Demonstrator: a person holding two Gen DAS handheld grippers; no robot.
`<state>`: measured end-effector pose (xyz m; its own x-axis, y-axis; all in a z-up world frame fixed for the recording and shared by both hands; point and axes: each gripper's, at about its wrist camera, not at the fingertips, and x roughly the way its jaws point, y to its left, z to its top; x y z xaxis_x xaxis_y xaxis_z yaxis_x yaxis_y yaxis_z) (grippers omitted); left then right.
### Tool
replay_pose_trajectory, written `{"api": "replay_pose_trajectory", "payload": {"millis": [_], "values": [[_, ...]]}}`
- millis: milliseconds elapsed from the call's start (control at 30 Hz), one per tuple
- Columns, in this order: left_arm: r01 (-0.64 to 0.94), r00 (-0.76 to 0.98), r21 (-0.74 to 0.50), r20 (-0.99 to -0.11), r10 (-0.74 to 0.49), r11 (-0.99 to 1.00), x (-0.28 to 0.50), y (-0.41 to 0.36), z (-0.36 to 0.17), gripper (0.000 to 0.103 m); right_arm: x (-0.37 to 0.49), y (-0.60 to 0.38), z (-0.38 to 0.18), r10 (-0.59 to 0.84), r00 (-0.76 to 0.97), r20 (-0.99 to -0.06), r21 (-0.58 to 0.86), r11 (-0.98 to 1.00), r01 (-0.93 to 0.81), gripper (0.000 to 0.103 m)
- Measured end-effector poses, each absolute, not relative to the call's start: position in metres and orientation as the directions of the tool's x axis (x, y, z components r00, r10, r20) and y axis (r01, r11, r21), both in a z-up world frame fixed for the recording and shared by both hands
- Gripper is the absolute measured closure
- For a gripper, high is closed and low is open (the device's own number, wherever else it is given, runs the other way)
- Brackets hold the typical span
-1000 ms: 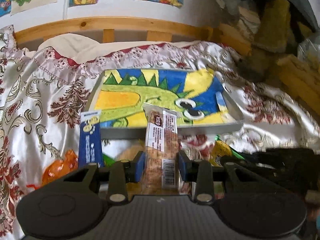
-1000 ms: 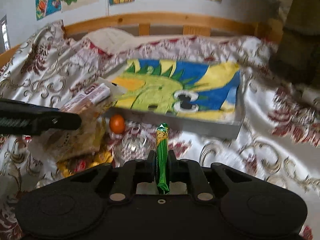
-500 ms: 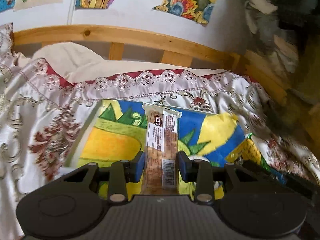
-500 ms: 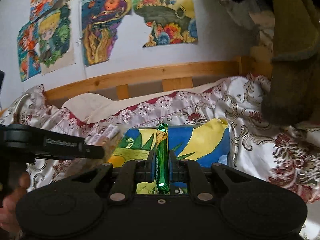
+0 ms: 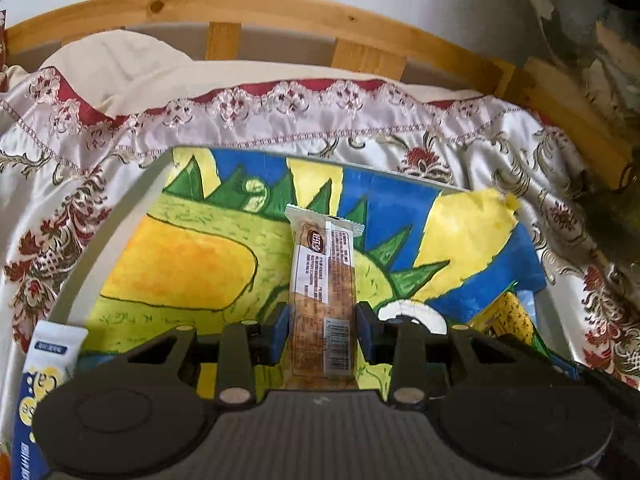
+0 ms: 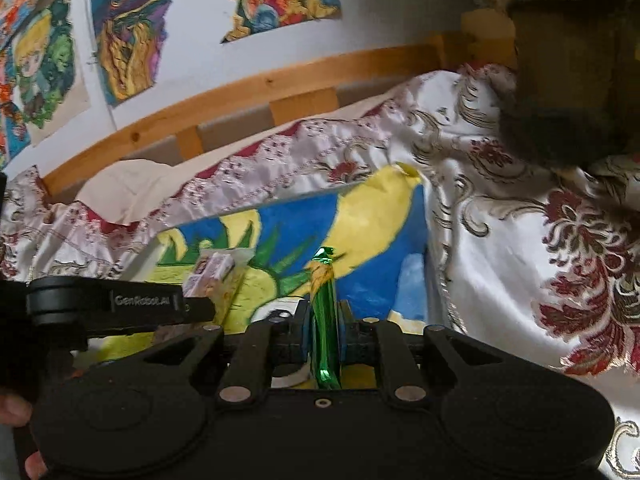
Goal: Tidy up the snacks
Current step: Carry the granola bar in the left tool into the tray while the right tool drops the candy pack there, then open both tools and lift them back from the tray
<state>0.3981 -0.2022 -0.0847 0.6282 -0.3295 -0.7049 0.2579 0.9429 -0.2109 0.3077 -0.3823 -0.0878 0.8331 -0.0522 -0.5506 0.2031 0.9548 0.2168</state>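
My left gripper point(image 5: 322, 330) is shut on a clear-wrapped brown snack bar point(image 5: 323, 280) and holds it over the painted tray point(image 5: 132, 204), whose floor shows a yellow, green and blue dinosaur picture. My right gripper point(image 6: 324, 332) is shut on a thin green foil-wrapped snack point(image 6: 323, 316), also above the tray point(image 6: 384, 220). In the right wrist view the left gripper point(image 6: 120, 304) and its snack bar point(image 6: 214, 270) show at the left. The green and yellow snack point(image 5: 510, 316) shows at the right in the left wrist view.
The tray lies on a floral satin bedspread point(image 5: 80, 152) before a wooden bed rail point(image 5: 280, 12). A blue and white snack packet point(image 5: 38, 376) stands at the lower left. Paintings point(image 6: 124, 36) hang on the wall. Dark clothing point(image 6: 560, 80) hangs at the right.
Both grippers have moved forward and down over the tray with their snacks still held. The loose snacks in front of the tray have dropped out of view.
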Motion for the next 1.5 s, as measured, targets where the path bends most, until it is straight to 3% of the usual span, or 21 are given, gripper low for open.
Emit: {"api": "replay_pose_trajectory", "payload": {"millis": [100, 133, 167, 233, 367, 567, 633, 800, 1000, 1233, 1500], "values": [[0.249, 0.625, -0.193, -0.717, -0.310, 0.949, 0.397, -0.204, -0.085, 0.063, 0.307, -0.385, -0.087, -0.080, 0.828, -0.554, 0.201, 0.953, 0.227, 0.072], [0.245, 0.629, -0.183, -0.717, -0.300, 0.952, 0.396, -0.204, -0.083, 0.057, 0.306, -0.385, -0.085, -0.089, 0.829, -0.552, 0.192, 0.954, 0.230, 0.063], [0.241, 0.634, -0.170, -0.718, -0.288, 0.955, 0.395, -0.204, -0.081, 0.044, 0.305, -0.385, -0.083, -0.099, 0.832, -0.546, 0.182, 0.955, 0.233, 0.053], [0.235, 0.649, -0.156, -0.710, -0.275, 0.959, 0.390, -0.202, -0.075, 0.032, 0.302, -0.385, -0.079, -0.111, 0.838, -0.534, 0.175, 0.955, 0.238, 0.043], [0.228, 0.687, -0.135, -0.680, -0.258, 0.964, 0.374, -0.190, -0.055, 0.021, 0.288, -0.381, -0.065, -0.133, 0.853, -0.505, 0.169, 0.954, 0.248, 0.026], [0.187, 0.769, -0.141, -0.594, -0.234, 0.972, 0.334, -0.153, -0.017, 0.002, 0.247, -0.365, -0.035, -0.143, 0.893, -0.426, 0.153, 0.962, 0.227, 0.009], [0.182, 0.791, -0.145, -0.566, -0.233, 0.972, 0.318, -0.141, -0.006, 0.001, 0.229, -0.356, -0.024, -0.141, 0.909, -0.392, 0.137, 0.968, 0.209, 0.005], [0.200, 0.828, -0.094, -0.516, -0.220, 0.975, 0.270, -0.112, 0.010, 0.001, 0.181, -0.334, -0.002, -0.149, 0.938, -0.314, 0.120, 0.974, 0.195, 0.001], [0.217, 0.849, -0.012, -0.492, -0.194, 0.976, 0.212, -0.076, 0.019, 0.000, 0.128, -0.307, 0.008, -0.152, 0.947, -0.284, 0.115, 0.975, 0.191, 0.001], [0.224, 0.807, 0.008, -0.563, -0.181, 0.975, 0.155, -0.038, 0.024, 0.000, 0.072, -0.281, 0.011, -0.128, 0.940, -0.316, 0.126, 0.976, 0.176, 0.001], [0.262, 0.763, 0.058, -0.623, -0.170, 0.963, 0.105, -0.011, 0.016, 0.000, 0.027, -0.262, -0.007, -0.050, 0.895, -0.443, 0.230, 0.959, 0.167, 0.001]]}}
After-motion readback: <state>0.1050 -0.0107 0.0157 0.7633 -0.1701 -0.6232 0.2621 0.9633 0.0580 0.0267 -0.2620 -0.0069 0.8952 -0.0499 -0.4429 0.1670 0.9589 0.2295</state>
